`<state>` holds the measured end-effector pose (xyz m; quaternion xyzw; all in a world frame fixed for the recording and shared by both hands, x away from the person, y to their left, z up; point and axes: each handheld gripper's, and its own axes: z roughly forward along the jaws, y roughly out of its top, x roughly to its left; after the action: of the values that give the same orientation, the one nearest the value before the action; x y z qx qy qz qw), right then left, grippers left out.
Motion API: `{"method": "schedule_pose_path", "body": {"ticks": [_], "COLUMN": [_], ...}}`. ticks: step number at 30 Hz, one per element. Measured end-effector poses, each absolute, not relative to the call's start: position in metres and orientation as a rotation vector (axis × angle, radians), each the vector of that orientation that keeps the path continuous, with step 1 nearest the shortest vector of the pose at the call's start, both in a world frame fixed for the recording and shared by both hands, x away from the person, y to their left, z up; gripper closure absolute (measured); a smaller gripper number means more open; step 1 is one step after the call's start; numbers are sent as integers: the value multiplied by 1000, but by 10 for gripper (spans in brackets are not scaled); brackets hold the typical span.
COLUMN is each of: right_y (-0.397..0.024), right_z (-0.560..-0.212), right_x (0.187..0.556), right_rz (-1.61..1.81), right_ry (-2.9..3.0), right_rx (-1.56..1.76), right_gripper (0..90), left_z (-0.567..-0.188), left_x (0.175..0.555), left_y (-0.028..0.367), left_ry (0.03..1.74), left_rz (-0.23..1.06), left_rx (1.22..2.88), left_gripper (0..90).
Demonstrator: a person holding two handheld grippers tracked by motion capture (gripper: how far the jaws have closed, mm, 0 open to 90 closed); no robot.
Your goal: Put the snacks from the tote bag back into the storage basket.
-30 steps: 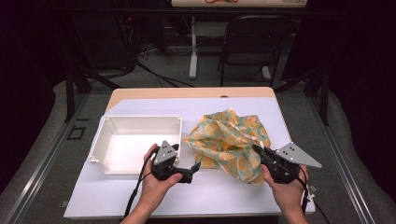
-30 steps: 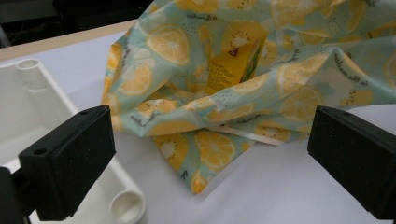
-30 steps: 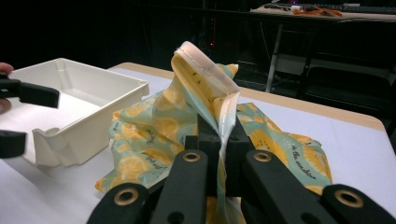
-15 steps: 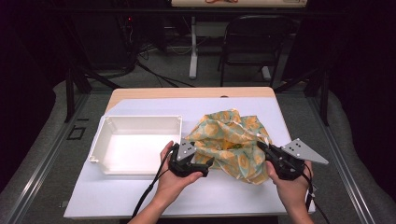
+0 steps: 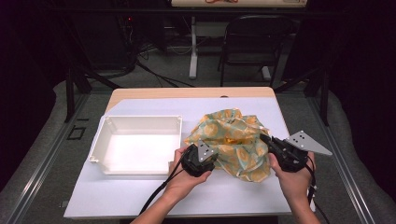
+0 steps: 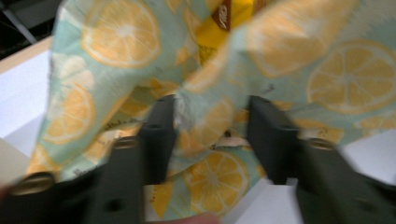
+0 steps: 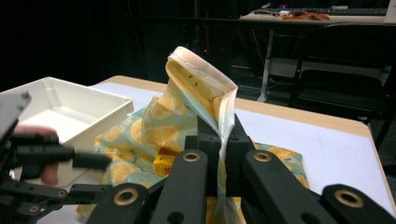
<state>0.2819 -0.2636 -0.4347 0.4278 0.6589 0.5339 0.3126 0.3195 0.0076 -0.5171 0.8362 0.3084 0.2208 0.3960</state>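
Two hand-held black two-jaw grippers work on one soft bag of pale green cloth printed with orange and lemon slices [image 5: 233, 142], which lies crumpled on the white table top [image 5: 140, 196], right of centre and just beside a shallow white plastic tray [image 5: 135, 149]. The right gripper [image 7: 219, 135] has its jaws clamped tight on a raised fold of the bag's rim, holding that edge upright so that the cream lining of the mouth shows; in the high view it [image 5: 271, 142] sits at the bag's right edge, with its grey three-cornered plate pointing right. The left gripper [image 6: 212, 126] has just been closing its jaws, and a bunched fold of the printed cloth stands between them; the picture is blurred, and a gap shows at the right jaw, so the pads do not yet pinch it. In the high view this gripper [image 5: 210, 161] lies at the bag's near left edge. A yellow and brown packet [image 6: 224, 14] peeks out from inside the bag.
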Motion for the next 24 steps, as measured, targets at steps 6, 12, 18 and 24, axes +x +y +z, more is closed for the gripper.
{"method": "schedule_pose_path", "body": {"ticks": [6,12,18,24], "right_y": [-266,-268,-268,-270], "right_z": [-433,-433,-435,-435], "right_x": [291,304,316,328], "right_rz": [1401,1377,1323,1314], "right_ry": [1724,1720,1728,1729], "right_rx": [1131,1142,1141,1147], "right_gripper": [895,896,897,897], "left_z": [-520,-523,-526,-531], "left_x": [324,322,319,316], "left_y": [11,14,16,16], "left_ry": [782,761,748,736], "left_rz": [446,367,348,315], "left_rx": [2132,2136,2149,2150], "left_gripper": [889,900,900,900]}}
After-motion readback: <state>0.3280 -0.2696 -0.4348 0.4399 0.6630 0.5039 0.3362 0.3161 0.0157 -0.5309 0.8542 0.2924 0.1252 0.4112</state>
